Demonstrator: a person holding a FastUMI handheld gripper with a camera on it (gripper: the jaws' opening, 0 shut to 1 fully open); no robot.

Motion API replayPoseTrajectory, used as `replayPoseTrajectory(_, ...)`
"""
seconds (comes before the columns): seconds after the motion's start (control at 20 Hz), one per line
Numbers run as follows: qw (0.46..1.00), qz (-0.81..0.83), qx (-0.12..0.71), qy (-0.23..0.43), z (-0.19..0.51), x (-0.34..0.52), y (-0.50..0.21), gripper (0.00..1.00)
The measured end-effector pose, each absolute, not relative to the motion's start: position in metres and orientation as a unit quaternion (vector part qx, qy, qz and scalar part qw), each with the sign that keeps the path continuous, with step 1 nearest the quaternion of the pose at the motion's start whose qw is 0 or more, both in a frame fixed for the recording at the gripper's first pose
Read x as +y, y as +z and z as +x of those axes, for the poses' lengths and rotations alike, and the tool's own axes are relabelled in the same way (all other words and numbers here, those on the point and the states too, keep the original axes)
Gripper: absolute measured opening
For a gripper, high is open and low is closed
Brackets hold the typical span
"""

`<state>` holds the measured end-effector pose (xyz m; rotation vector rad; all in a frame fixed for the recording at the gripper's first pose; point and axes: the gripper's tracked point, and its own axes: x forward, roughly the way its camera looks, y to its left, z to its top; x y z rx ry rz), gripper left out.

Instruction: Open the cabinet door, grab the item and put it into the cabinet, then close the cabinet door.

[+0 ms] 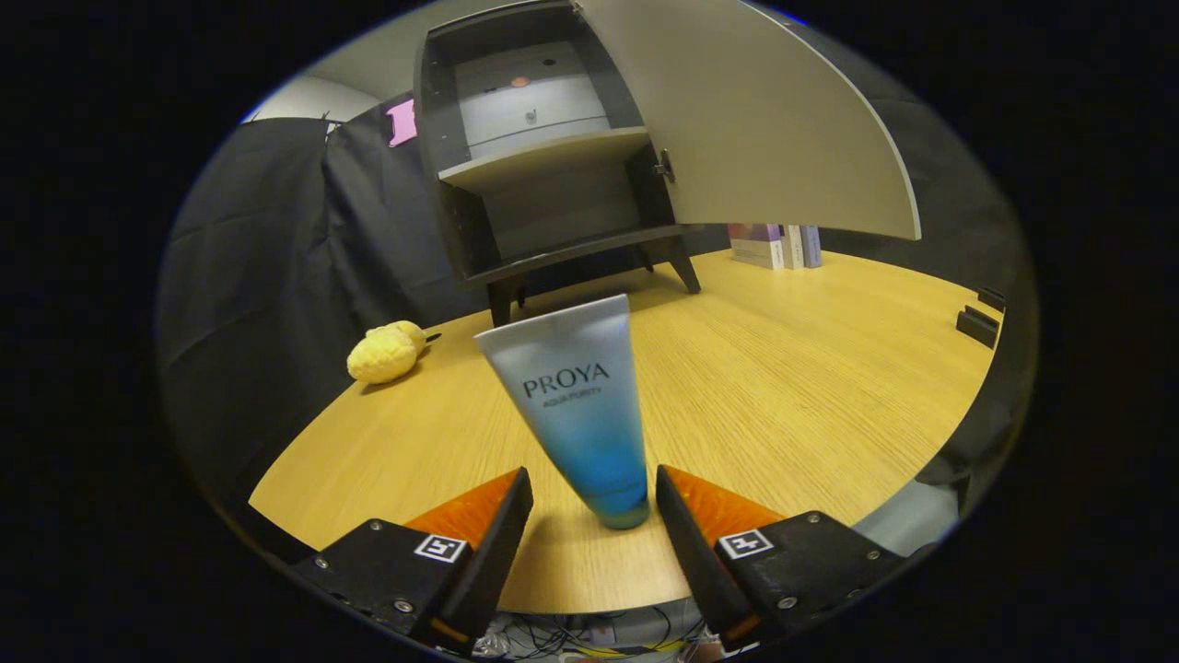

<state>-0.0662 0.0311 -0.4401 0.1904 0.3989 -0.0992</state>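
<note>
Your cosmetic tube [576, 405] stands cap-down on the worktop [792, 368], its cap end between the spread fingers [594, 502], which touch nothing. It looks light, glossy and squeezable, so grip low near the stiffer cap. Beyond the tube, the cabinet [543, 157] stands with its door [755, 110] open.

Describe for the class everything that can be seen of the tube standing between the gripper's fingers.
The tube is a soft-looking squeeze tube, pale frosted grey at its flat crimped end, shading to blue toward the cap. It stands cap-down on the wooden table, leaning slightly, with dark lettering on its front. Its lower end sits between the fingers of the open gripper; a gap shows on the left, while the right finger looks very close or just touching. The open cabinet stands beyond it.
</note>
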Motion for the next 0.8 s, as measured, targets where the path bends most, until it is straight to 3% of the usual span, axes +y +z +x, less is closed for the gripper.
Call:
replayPoseTrajectory(0.05,0.976,0.089,0.191,-0.05,-0.064,0.028,-0.436,0.78)
replayPoseTrajectory(0.15,0.977,0.072,0.193,-0.062,-0.059,0.02,-0.438,0.46)
replayPoseTrajectory(0.5,0.976,0.055,0.203,-0.06,-0.057,0.018,-0.42,0.45)
replayPoseTrajectory(0.8,0.982,0.035,0.176,-0.056,-0.027,0.022,-0.351,0.44)
